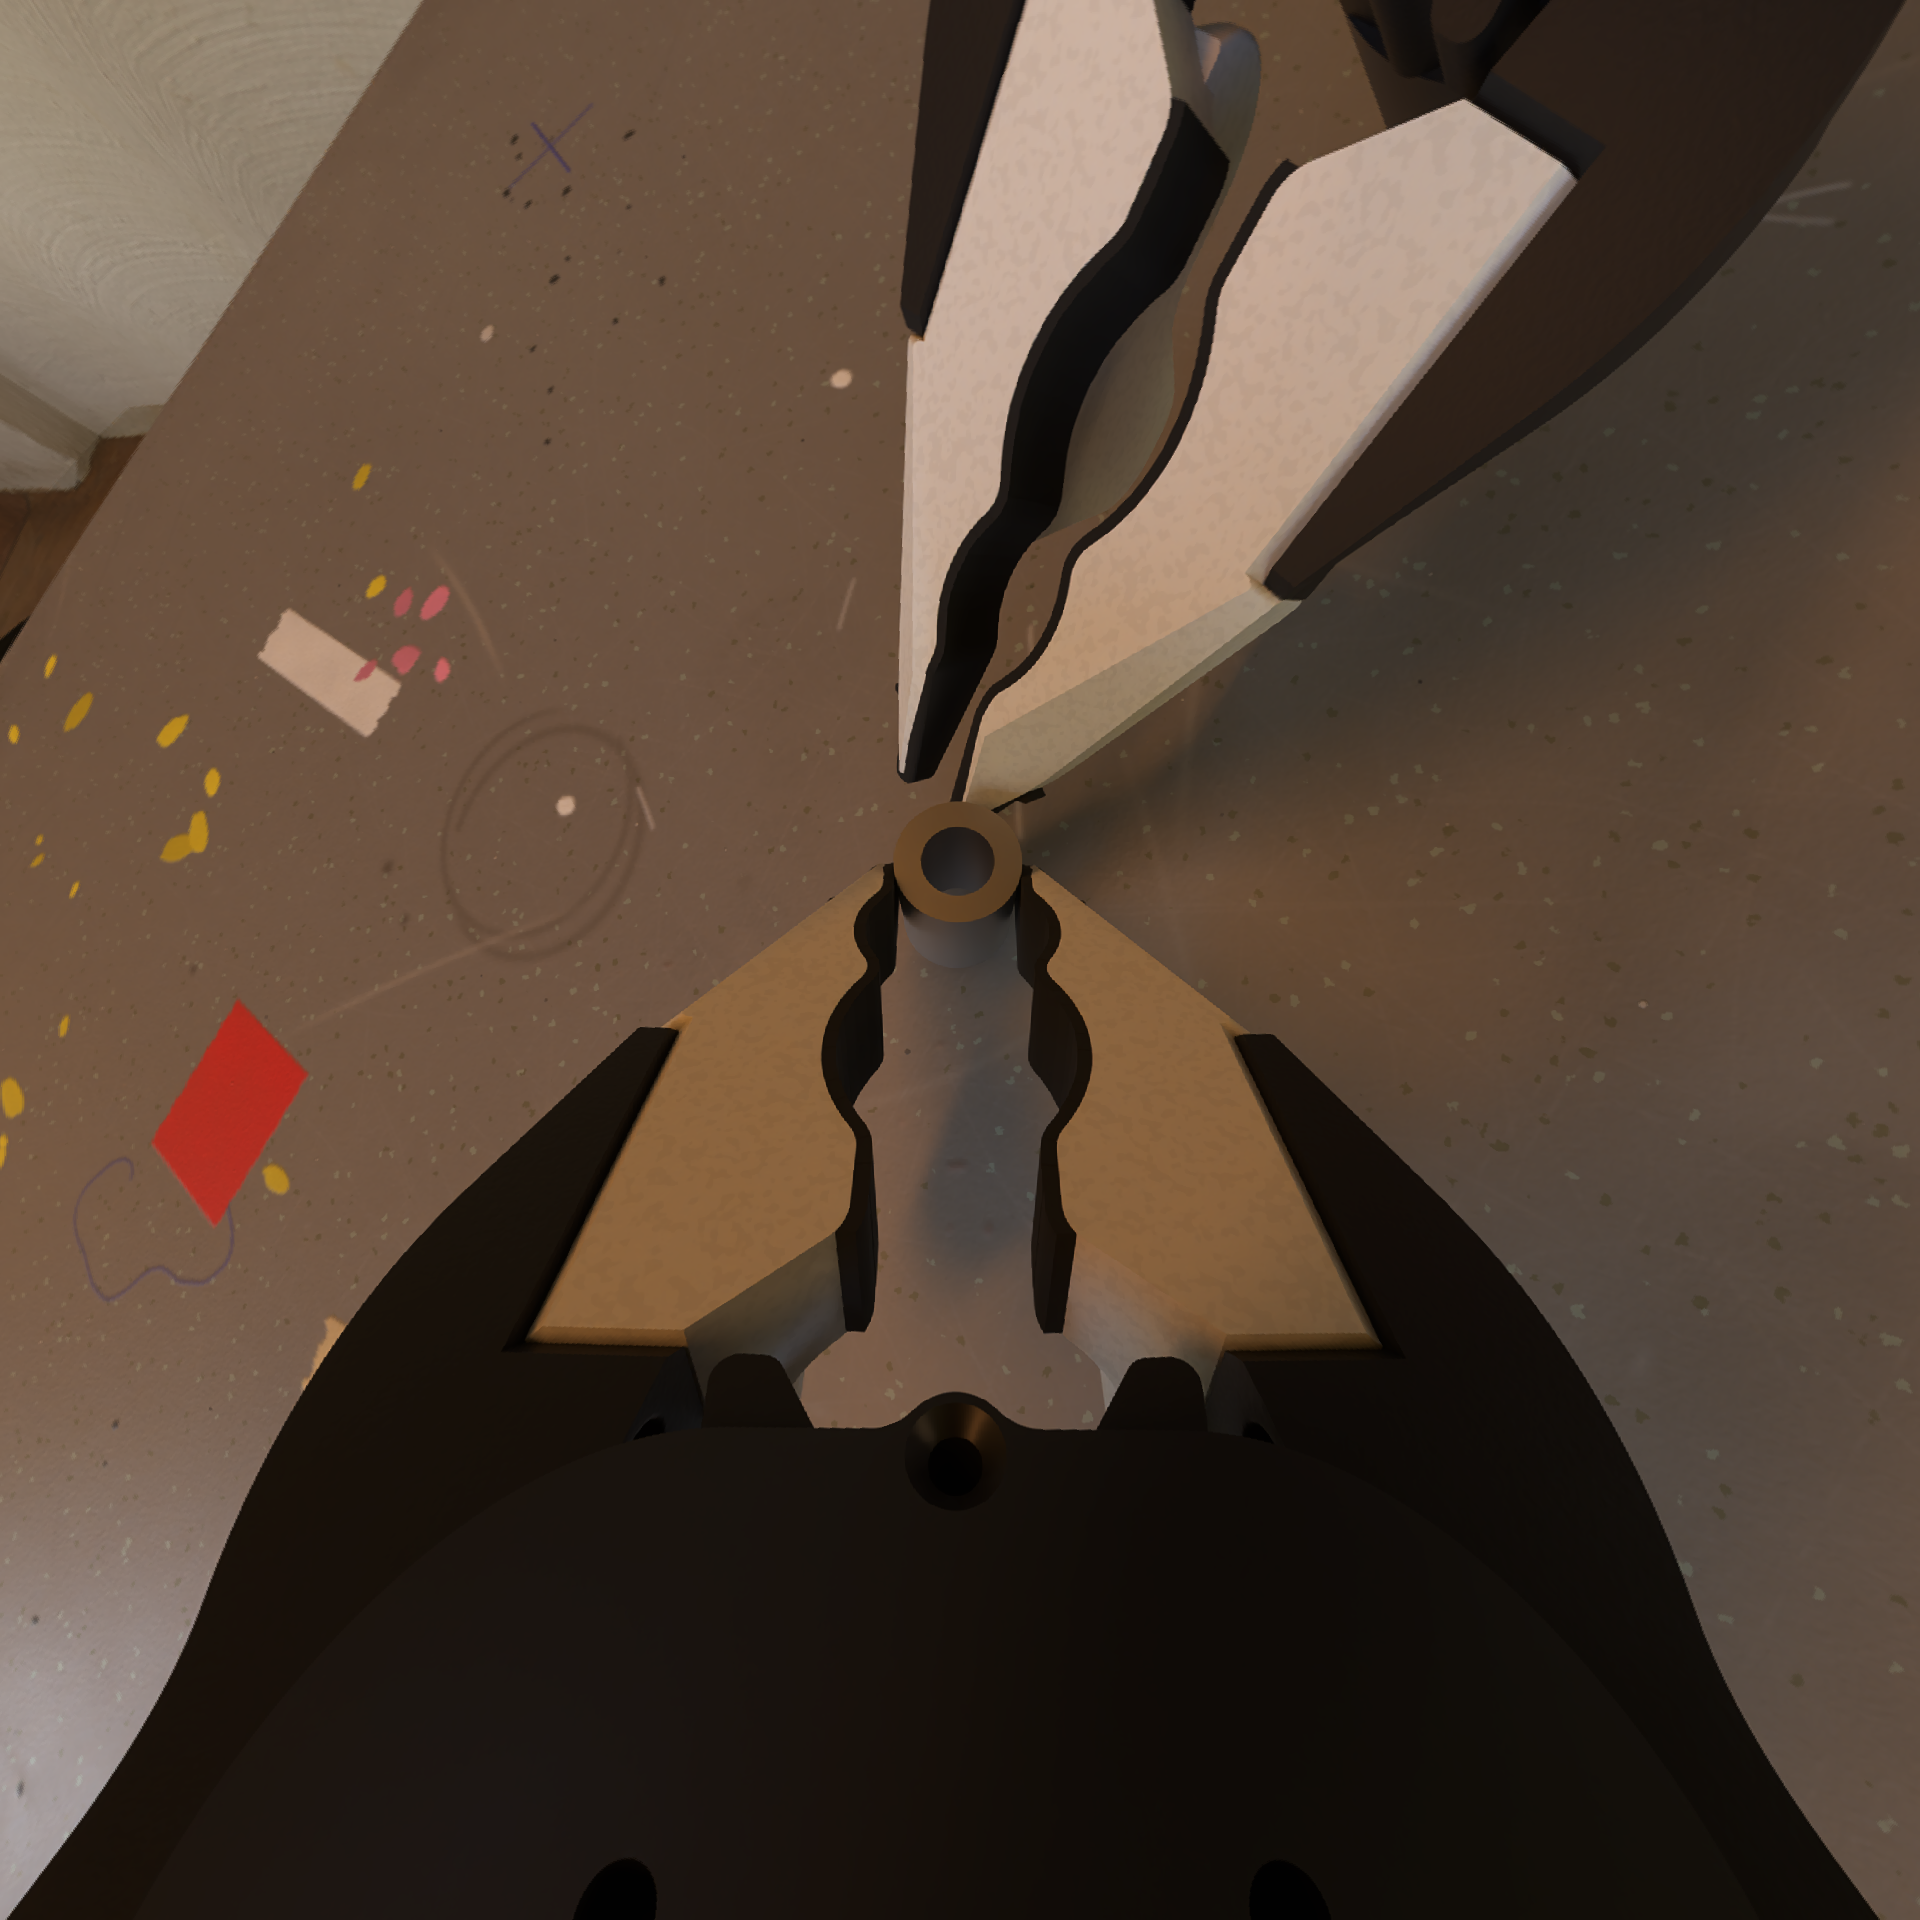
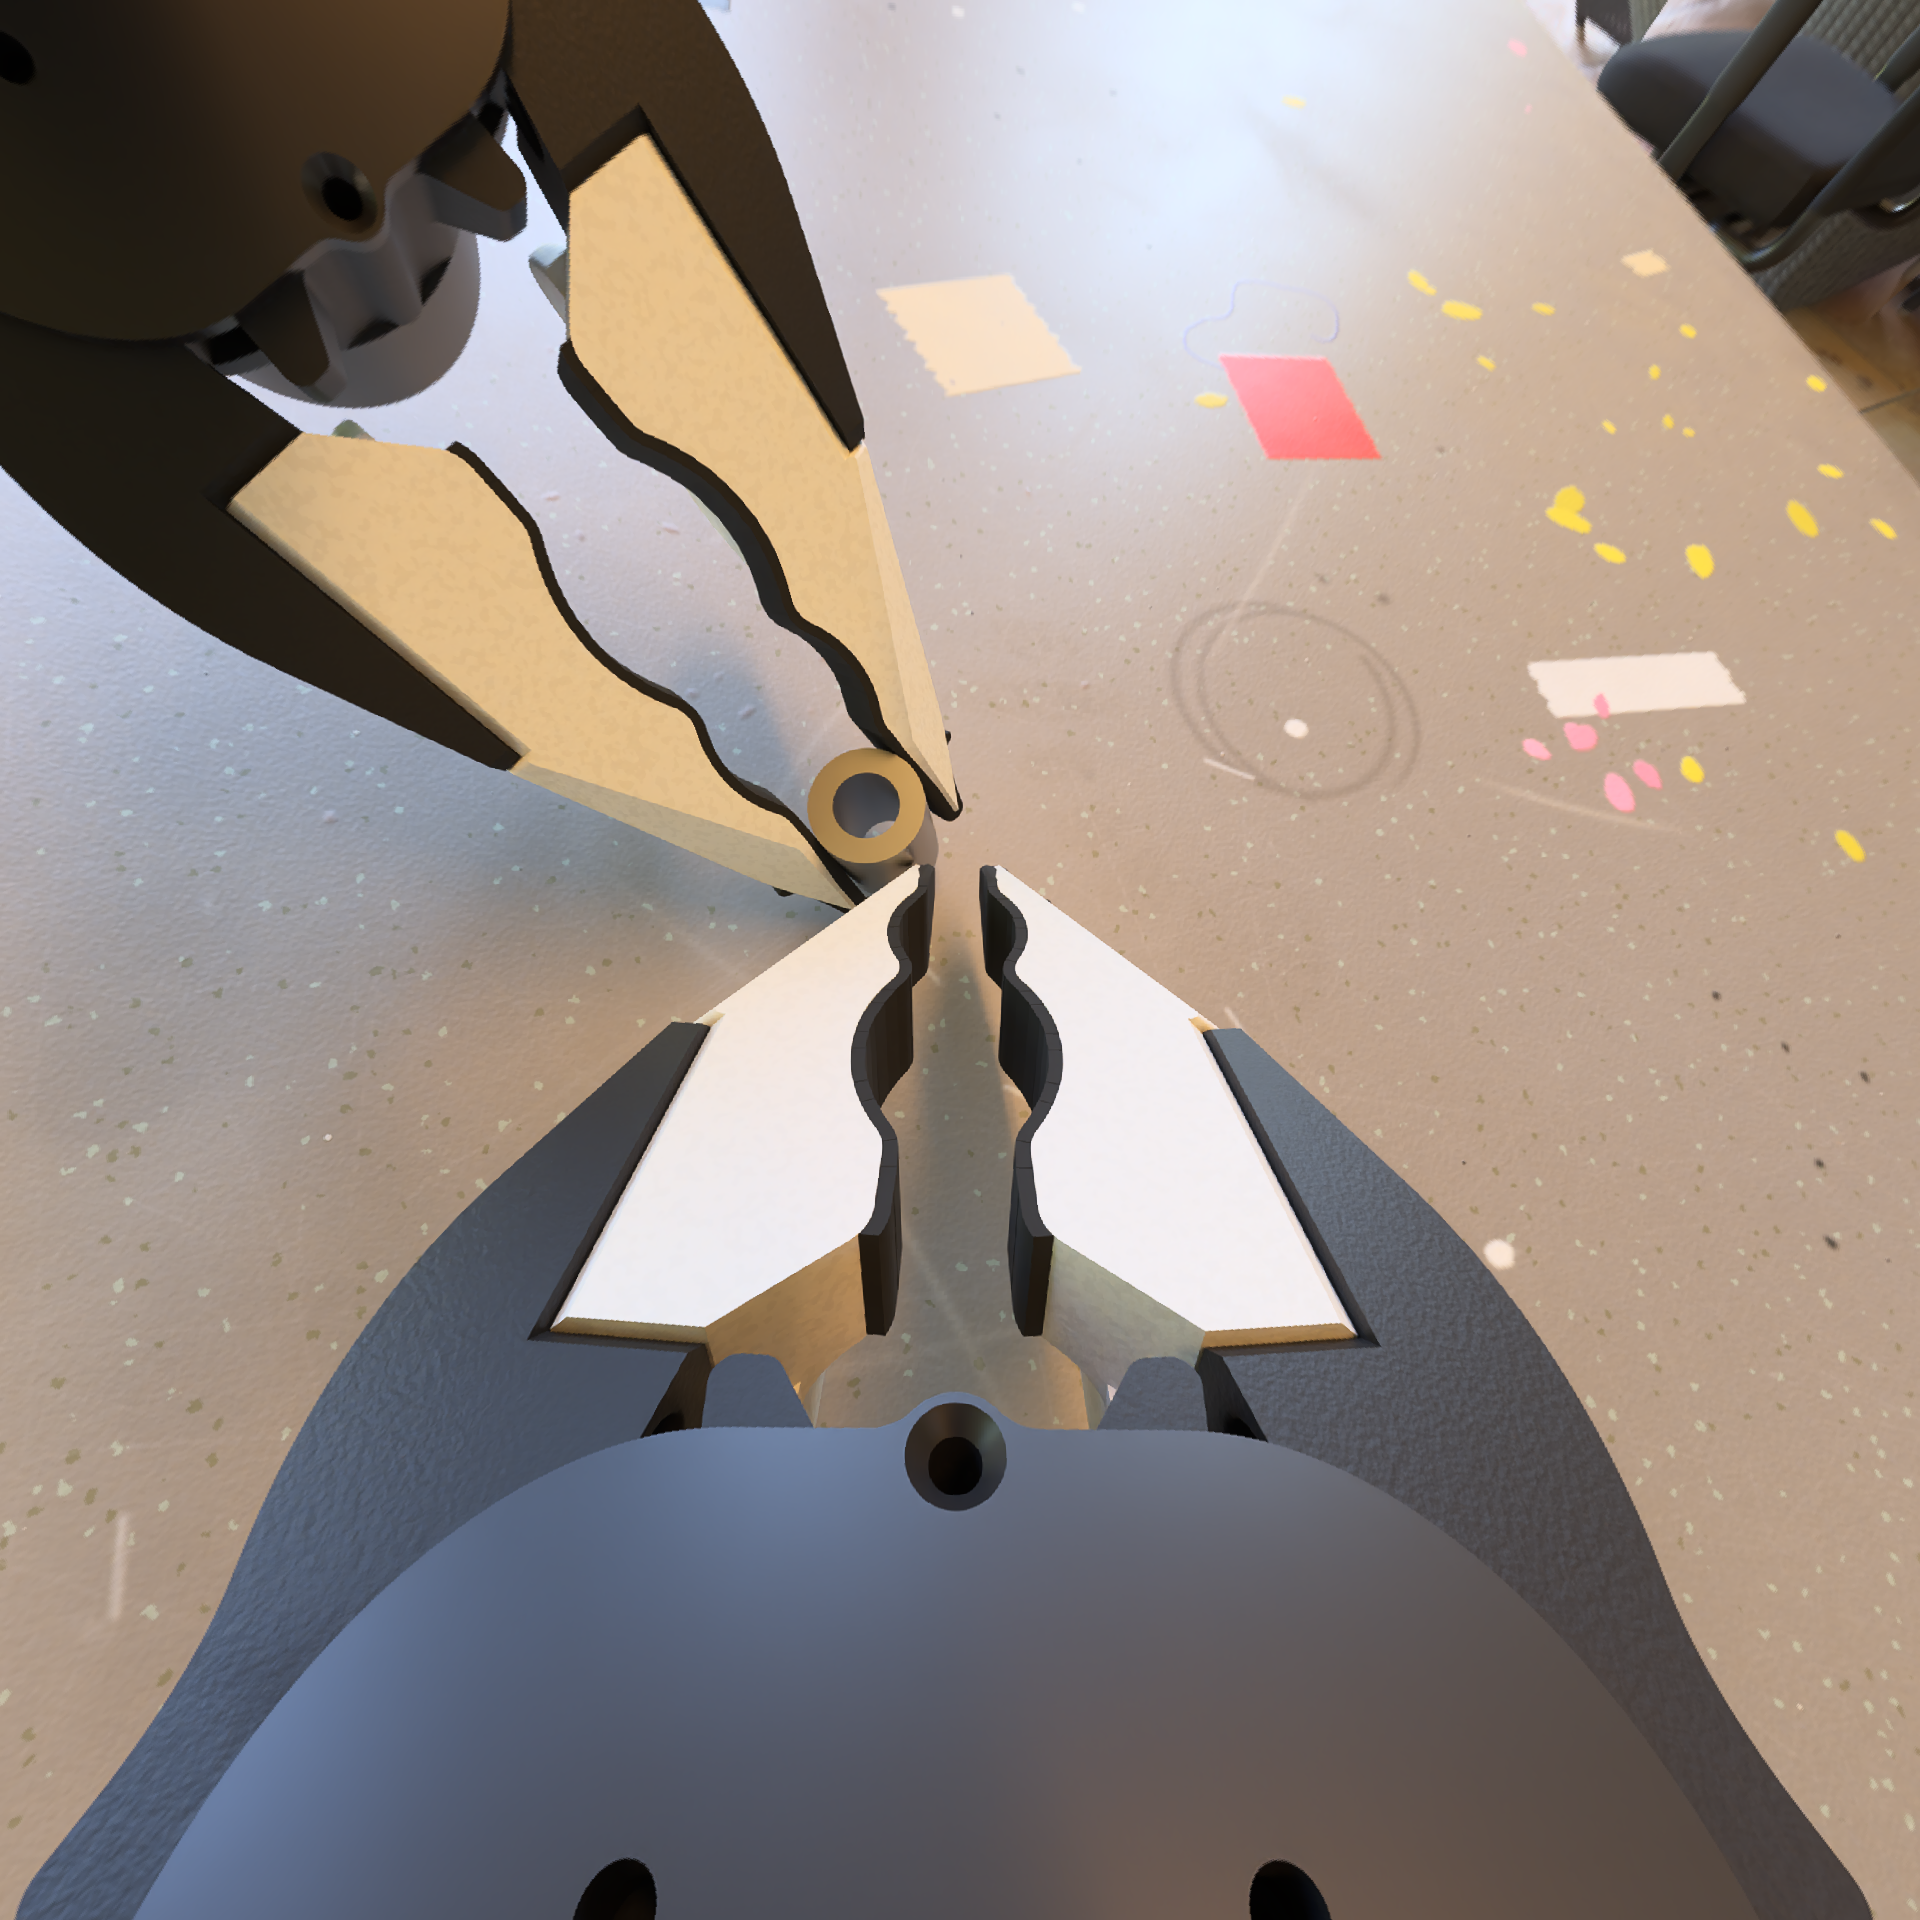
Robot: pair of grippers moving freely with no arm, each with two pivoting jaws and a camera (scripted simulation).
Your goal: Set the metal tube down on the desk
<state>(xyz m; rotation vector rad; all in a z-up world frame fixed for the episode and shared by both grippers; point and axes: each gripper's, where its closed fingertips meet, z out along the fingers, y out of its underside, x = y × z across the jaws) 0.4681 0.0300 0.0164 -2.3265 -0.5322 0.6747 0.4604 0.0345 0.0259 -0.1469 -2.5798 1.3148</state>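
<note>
The metal tube (image 1: 956, 860) is a short hollow cylinder with a brassy rim, seen end-on. My left gripper (image 1: 956, 883) is shut on it at the fingertips, above the speckled brown desk (image 1: 1455, 935). I cannot tell whether its lower end touches the desk. In the right wrist view the left gripper (image 2: 899, 847) comes in from the upper left with the tube (image 2: 868, 805) between its tips. My right gripper (image 2: 956, 878) is nearly closed with only a thin gap and holds nothing. Its tips sit just beside the tube, and it reaches in from the top in the left wrist view (image 1: 940, 779).
Flat marks lie on the desk: a red patch (image 1: 229, 1112) (image 2: 1299, 405), a pale tape strip (image 1: 327, 670) (image 2: 1636, 681), a beige patch (image 2: 977, 332) and yellow and pink flecks. A dark chair (image 2: 1787, 135) stands past the desk's far right edge. A pale wall (image 1: 125, 156) lies beyond the left edge.
</note>
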